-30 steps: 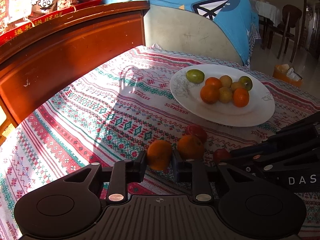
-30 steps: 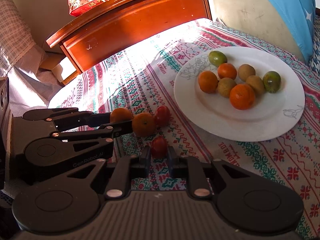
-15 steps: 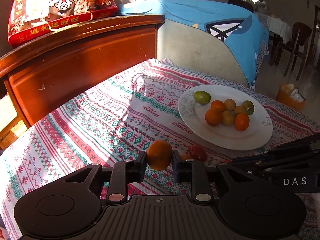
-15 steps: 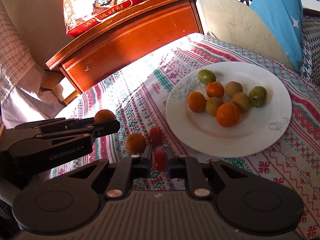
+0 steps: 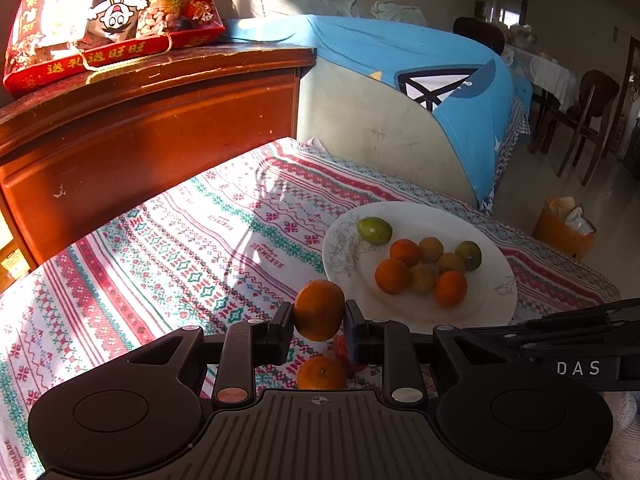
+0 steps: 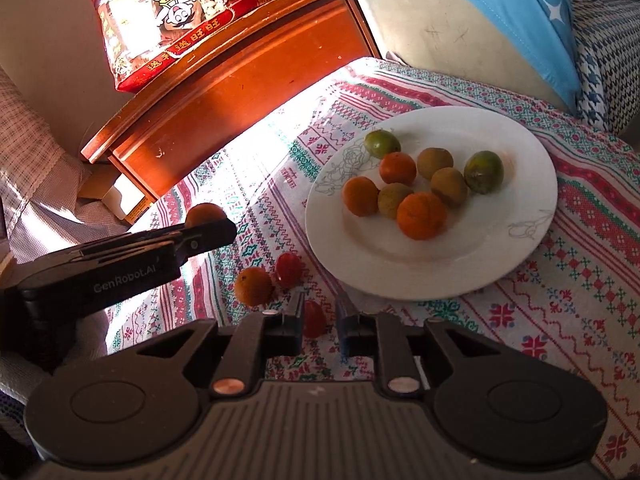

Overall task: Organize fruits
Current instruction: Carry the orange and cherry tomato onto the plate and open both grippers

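My left gripper [image 5: 318,322] is shut on an orange [image 5: 319,315] and holds it above the patterned tablecloth, near the white plate [image 5: 424,318]. It also shows in the right wrist view [image 6: 206,216]. The plate [image 6: 520,196] holds several oranges, brown fruits and green fruits. My right gripper [image 6: 319,322] stands wider than the small red tomato [image 6: 313,319] between its fingers; the tomato rests against the left finger. A second orange [image 6: 253,286] and a second tomato [image 6: 289,268] lie on the cloth beside the plate.
A wooden cabinet [image 5: 140,128] with a red snack bag [image 5: 108,12] stands at the table's far left. A chair with a blue cover [image 5: 400,92] is behind the table. An orange bin [image 5: 564,228] sits on the floor to the right.
My left gripper lifted its orange off the cloth and moved toward the plate. My right gripper lifted the tomato, then its jaws widened around it.
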